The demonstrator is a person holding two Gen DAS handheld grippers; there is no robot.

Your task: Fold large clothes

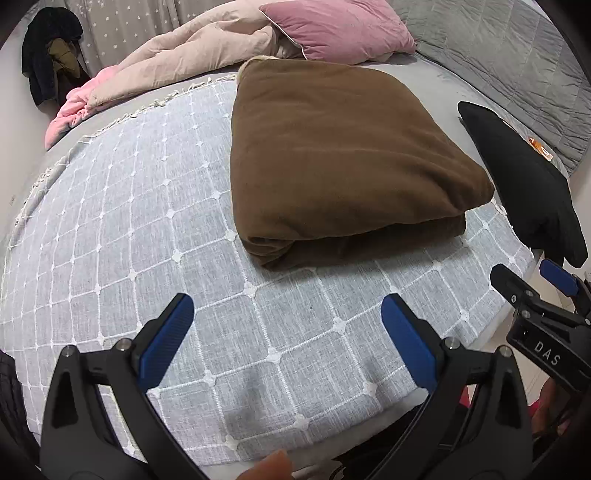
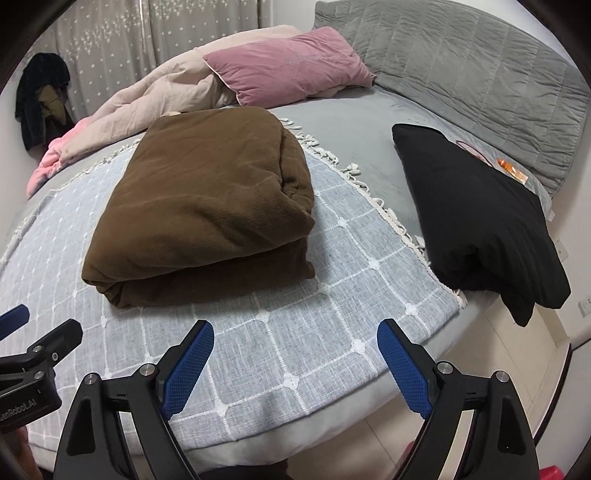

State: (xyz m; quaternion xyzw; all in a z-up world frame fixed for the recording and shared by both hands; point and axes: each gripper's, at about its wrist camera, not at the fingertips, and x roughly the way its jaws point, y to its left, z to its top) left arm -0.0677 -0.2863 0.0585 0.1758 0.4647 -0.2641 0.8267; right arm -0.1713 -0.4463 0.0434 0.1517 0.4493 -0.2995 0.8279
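The brown garment [image 1: 343, 162] lay folded into a thick rectangular bundle on the grey checked throw [image 1: 147, 229], toward the far side of that throw, with a rounded fold edge facing the cameras. It rested flat, doubled over on itself, with no gripper touching it.

Left gripper [image 1: 288, 314]: jaws spread wide, nothing between the blue pads [image 1: 166, 339]; it hovered over the near part of the throw, clear of the bundle. Right gripper [image 2: 295, 341]: jaws likewise wide apart and empty, above the near edge of the throw, the bundle lying ahead and to its left. In the left wrist view the right gripper showed at the right edge; in the right wrist view the left one showed at the left edge. A fingertip [image 1: 273, 463] was visible at the bottom of the left wrist view.

The throw had a white grid pattern and a fringed border and was spread over a grey bed [image 2: 351, 122]. A folded black garment [image 2: 480, 221] sat on the bed to the right of the throw, apart from the brown bundle. Behind the bundle: a pink pillow [image 2: 288, 70], a crumpled beige and pink duvet [image 1: 177, 62], and a grey quilted headboard [image 2: 461, 74]. Dark clothes [image 2: 40, 96] hung by the star-patterned curtain [image 2: 147, 29] at far left.
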